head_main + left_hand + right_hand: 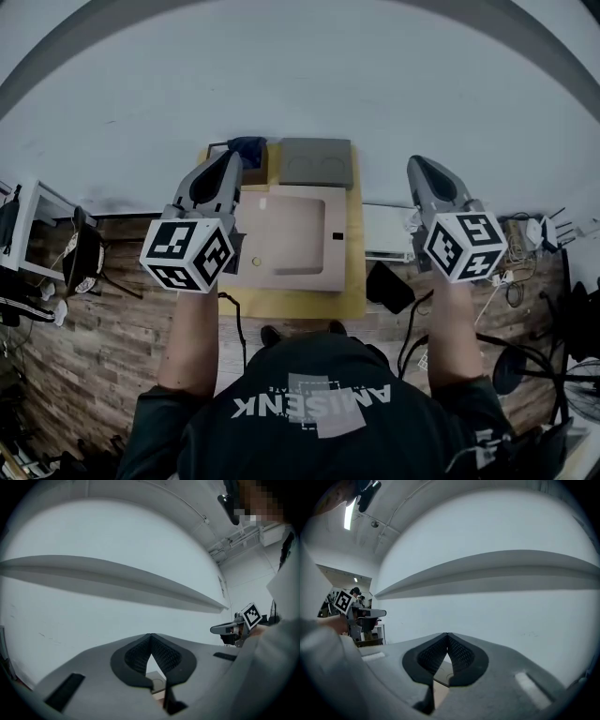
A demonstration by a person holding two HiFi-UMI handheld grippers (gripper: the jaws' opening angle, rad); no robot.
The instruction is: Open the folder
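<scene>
A pale beige folder (286,234) lies flat and closed on a small yellow table (354,281) far below me. Both grippers are held high above it and point level toward a white wall. My left gripper (233,157) hangs over the table's left edge, its jaws shut with nothing between them (150,635). My right gripper (418,162) is out past the table's right edge, also shut and empty (447,634). Each gripper view shows the other gripper off to the side, the right gripper (222,629) and the left gripper (372,613). Neither touches the folder.
A grey tray-like slab (317,161) and a blue object (247,148) lie at the table's far end. A white box (387,232) and a black object (389,286) stand right of the table. Cables and gear cover the wooden floor (112,375).
</scene>
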